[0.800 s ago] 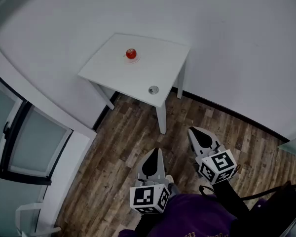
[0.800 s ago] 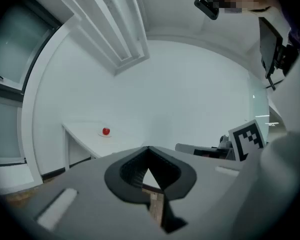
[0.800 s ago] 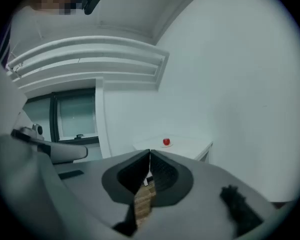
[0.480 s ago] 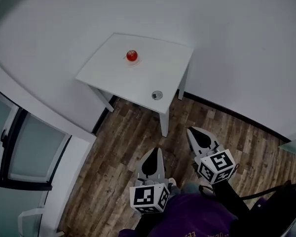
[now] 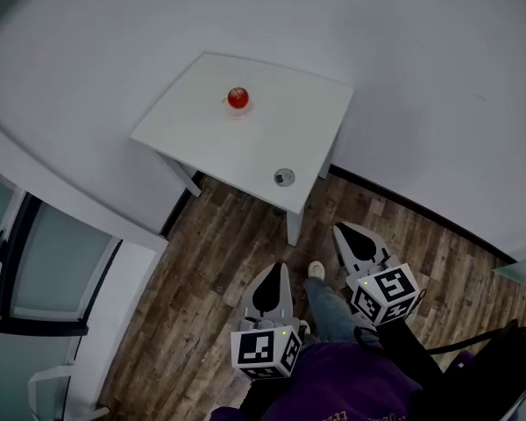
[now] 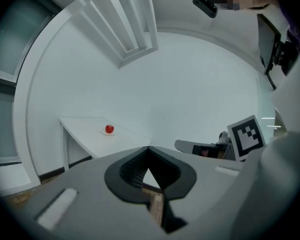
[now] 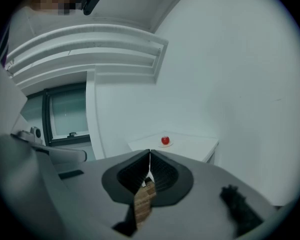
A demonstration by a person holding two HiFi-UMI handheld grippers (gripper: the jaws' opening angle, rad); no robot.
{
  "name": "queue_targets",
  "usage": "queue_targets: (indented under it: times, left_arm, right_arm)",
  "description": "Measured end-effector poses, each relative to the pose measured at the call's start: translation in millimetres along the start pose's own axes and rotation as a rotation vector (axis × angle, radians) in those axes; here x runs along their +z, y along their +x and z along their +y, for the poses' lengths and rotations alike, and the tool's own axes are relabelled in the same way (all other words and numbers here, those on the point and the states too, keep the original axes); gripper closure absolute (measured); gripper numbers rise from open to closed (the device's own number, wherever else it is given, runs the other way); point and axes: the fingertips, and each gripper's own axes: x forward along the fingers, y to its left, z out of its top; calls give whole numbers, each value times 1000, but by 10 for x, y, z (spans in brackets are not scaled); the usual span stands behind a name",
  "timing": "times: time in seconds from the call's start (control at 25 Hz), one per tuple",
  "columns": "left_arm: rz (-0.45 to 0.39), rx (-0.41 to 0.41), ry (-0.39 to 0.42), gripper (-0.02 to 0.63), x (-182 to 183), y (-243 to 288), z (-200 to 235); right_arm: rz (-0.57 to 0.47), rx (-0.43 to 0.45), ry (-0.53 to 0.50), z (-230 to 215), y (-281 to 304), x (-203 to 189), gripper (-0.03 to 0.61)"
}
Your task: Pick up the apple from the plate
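A red apple rests on a small pale plate toward the far left of a white square table. It shows small and distant in the left gripper view as the apple and in the right gripper view as the apple. My left gripper and right gripper hang over the wooden floor, well short of the table. Both have their jaws together with nothing between them.
A small round metal object sits near the table's front edge. White walls stand behind and to the left of the table. A glazed door is at the left. My shoe steps on the wooden floor between the grippers.
The table has slid slightly nearer and lower in the head view as I walk. A leg and shoe have come forward between the grippers. Both grippers keep their pose.
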Motion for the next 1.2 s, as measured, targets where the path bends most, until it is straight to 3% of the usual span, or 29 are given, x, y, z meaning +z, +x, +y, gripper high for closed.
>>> queue_targets:
  times: [0.84, 1.2]
  left_arm:
    - [-61, 140, -5, 607, 670, 1641, 470]
    - [-40, 187, -12, 606, 670, 1959, 557]
  right_arm:
    - [12, 174, -41, -855, 1698, 611, 566]
    - [33, 225, -45, -1042, 2075, 605, 566]
